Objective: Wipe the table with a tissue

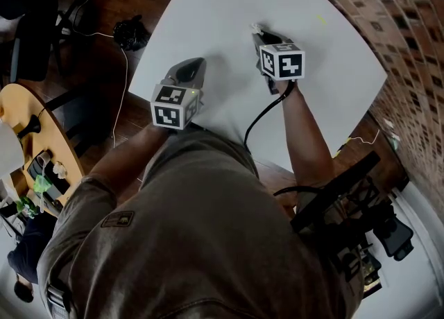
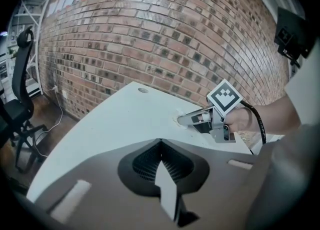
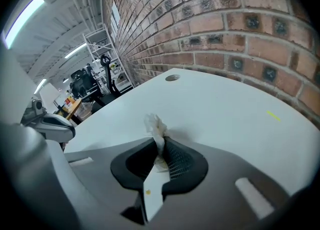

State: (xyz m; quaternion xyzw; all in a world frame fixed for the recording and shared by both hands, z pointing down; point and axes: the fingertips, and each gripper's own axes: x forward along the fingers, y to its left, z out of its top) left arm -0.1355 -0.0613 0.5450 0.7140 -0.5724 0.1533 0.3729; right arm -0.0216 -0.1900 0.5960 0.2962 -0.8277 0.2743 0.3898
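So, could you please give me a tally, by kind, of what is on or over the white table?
Grippers: 2, the left gripper and the right gripper
Tissue: 1, the tissue in the right gripper's fingers
Yellow mark: 1, the yellow mark on the tabletop
Total: 4

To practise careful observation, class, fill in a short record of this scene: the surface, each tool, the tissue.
Surface: white table, brick wall behind
Right tool: shut on tissue
Tissue: white, crumpled, down at the table top
Left tool: shut, empty, above the table's near edge
Other: yellow mark on the table
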